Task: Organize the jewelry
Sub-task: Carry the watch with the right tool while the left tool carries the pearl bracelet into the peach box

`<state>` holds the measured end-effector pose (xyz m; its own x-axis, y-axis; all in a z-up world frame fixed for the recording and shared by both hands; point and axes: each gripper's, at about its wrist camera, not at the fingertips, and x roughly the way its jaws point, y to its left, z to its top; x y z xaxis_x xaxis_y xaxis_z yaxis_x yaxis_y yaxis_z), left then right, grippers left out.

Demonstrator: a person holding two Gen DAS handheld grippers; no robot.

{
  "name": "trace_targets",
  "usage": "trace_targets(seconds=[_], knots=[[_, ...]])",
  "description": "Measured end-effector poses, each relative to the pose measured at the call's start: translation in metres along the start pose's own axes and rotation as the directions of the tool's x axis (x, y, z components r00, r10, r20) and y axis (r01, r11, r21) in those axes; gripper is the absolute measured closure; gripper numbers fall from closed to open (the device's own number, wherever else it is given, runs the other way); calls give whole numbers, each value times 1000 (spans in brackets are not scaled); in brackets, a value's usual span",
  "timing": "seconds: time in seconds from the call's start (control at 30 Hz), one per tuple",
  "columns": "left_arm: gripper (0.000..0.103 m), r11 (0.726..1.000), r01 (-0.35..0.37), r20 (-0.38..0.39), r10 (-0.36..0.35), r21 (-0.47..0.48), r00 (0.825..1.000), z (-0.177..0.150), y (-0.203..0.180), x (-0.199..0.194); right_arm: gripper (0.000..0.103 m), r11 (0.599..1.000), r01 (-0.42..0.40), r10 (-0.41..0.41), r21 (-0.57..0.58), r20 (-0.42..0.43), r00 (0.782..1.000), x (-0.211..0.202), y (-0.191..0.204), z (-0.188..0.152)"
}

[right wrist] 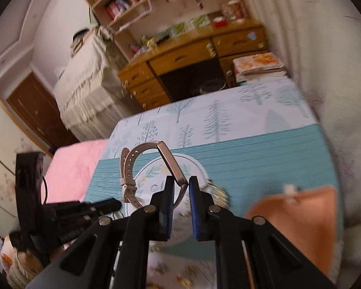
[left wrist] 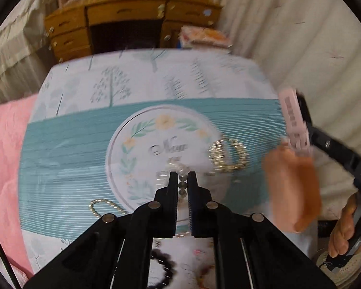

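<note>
My left gripper (left wrist: 183,177) is shut on a clear beaded bracelet (left wrist: 182,185) and holds it over the round floral plate (left wrist: 142,149). A gold chain bracelet (left wrist: 229,155) lies at the plate's right rim. A silver twisted bracelet (left wrist: 103,208) lies left of my gripper, and a dark bead bracelet (left wrist: 164,267) sits under it. My right gripper (right wrist: 181,183) is shut on a pink band watch (right wrist: 142,168) and holds it above the plate (right wrist: 195,166). In the left wrist view the watch (left wrist: 293,118) hangs at the right.
An orange pouch (right wrist: 298,224) lies on the teal striped cloth (right wrist: 264,154) at the right; it also shows in the left wrist view (left wrist: 291,185). A pink blanket (left wrist: 4,156) lies left of the table. A wooden desk (left wrist: 122,24) stands behind.
</note>
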<state>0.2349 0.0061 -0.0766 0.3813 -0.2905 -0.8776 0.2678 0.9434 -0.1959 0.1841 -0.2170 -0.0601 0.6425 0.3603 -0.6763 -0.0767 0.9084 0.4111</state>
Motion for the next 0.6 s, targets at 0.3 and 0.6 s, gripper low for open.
trace_targets(seconds=[0.3,0.6], knots=[[98,982,113,99,-128,151,987,-2,-95,-55,91,984,169,-169,50,-2,986,-53,-71,-67],[98,957,202,18,-210,209,977,-3,-181,-9,91,980,143,-129,141,-99,987,-42,-105,-118]])
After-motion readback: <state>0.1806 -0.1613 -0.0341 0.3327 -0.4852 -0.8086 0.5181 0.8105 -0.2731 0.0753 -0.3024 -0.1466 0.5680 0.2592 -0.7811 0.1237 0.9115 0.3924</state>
